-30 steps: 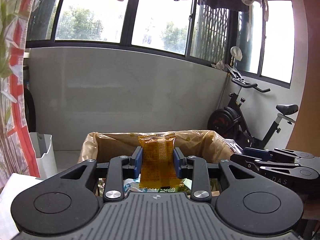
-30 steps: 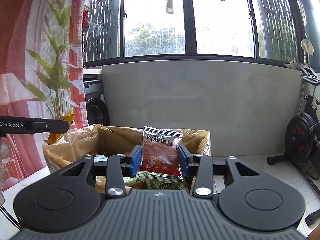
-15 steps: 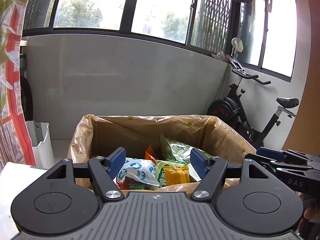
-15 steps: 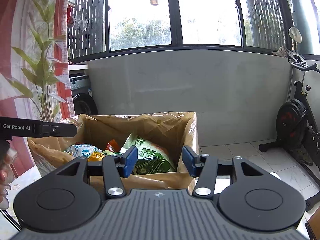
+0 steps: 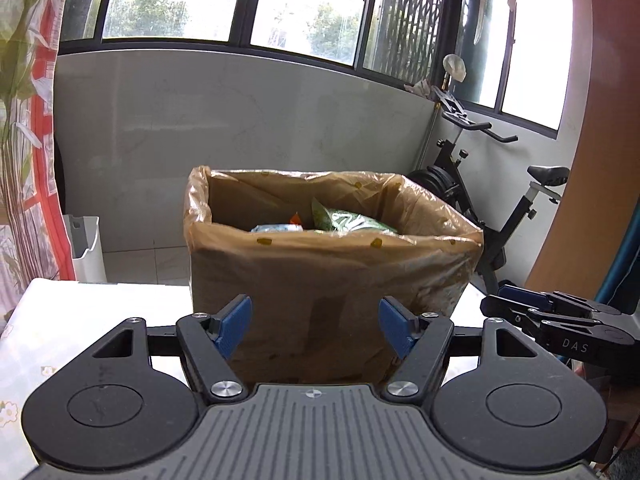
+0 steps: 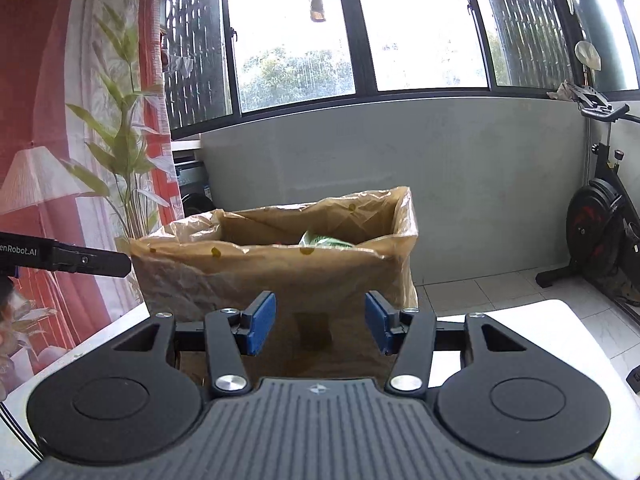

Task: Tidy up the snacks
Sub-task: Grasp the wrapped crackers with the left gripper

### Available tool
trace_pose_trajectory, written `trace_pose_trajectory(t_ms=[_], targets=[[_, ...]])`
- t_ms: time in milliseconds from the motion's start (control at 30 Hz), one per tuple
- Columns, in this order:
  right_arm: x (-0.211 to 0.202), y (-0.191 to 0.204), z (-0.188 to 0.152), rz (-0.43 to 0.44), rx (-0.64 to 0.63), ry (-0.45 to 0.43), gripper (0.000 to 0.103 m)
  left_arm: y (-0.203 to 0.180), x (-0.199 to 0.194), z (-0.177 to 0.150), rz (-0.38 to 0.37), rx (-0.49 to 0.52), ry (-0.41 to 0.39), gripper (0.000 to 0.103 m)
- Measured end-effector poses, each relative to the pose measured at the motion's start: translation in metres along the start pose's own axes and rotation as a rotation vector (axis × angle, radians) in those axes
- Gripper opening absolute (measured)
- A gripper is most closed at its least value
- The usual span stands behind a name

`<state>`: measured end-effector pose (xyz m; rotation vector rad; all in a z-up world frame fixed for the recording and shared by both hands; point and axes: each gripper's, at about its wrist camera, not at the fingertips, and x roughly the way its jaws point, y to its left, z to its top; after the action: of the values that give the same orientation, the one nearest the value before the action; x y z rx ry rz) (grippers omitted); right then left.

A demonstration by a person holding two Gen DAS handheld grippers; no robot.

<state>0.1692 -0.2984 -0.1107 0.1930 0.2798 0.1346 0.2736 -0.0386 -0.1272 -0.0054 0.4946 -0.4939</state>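
facing the lined box (image 5: 320,280) of snacks (image 5: 348,222) on the white table (image 5: 80,320), both grippers are empty. left gripper (image 5: 315,326) and right gripper (image 6: 320,322) have just spread apart.

Cardboard box (image 5: 320,280), lined with translucent brown plastic folded over its rim, stands upright on the white surface (image 5: 100,312). Inside: green snack packet (image 5: 348,222), pale blue packet (image 5: 276,228), orange packet corner (image 5: 295,219), mostly hidden.

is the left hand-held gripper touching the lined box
Apart. In the left wrist view the left hand-held gripper stands open with nothing between its blue pads, short of the lined box on the table.
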Motion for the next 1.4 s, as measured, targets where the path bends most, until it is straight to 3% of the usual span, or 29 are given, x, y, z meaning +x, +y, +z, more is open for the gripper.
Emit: trace_pose_trajectory(t_ms=[233,567,1000,1033,1100,1233,1400], targets=[[0.004,0.005,-0.058,0.011,0.043,0.169,0.053,0.009,0.024,-0.055,0.010,-0.077,0.137,0.066],[0.017,0.032,-0.117,0.121,-0.063,0.426,0.053,0.009,0.067,-0.113,-0.057,-0.176,0.313,0.063],[0.032,0.045,-0.132,0.136,-0.137,0.470,0.053,0.009,0.089,-0.129,-0.089,-0.222,0.364,0.061],[0.032,0.045,-0.132,0.138,-0.139,0.470,0.053,0.004,0.090,-0.130,-0.094,-0.221,0.366,0.060],[0.033,0.045,-0.132,0.140,-0.144,0.468,0.053,0.000,0.093,-0.134,-0.106,-0.209,0.372,0.045],[0.033,0.045,-0.133,0.145,-0.145,0.463,0.053,-0.003,0.092,-0.137,-0.115,-0.200,0.363,0.042],[0.030,0.045,-0.132,0.147,-0.138,0.451,0.045,-0.004,0.086,-0.139,-0.117,-0.208,0.364,0.040]])
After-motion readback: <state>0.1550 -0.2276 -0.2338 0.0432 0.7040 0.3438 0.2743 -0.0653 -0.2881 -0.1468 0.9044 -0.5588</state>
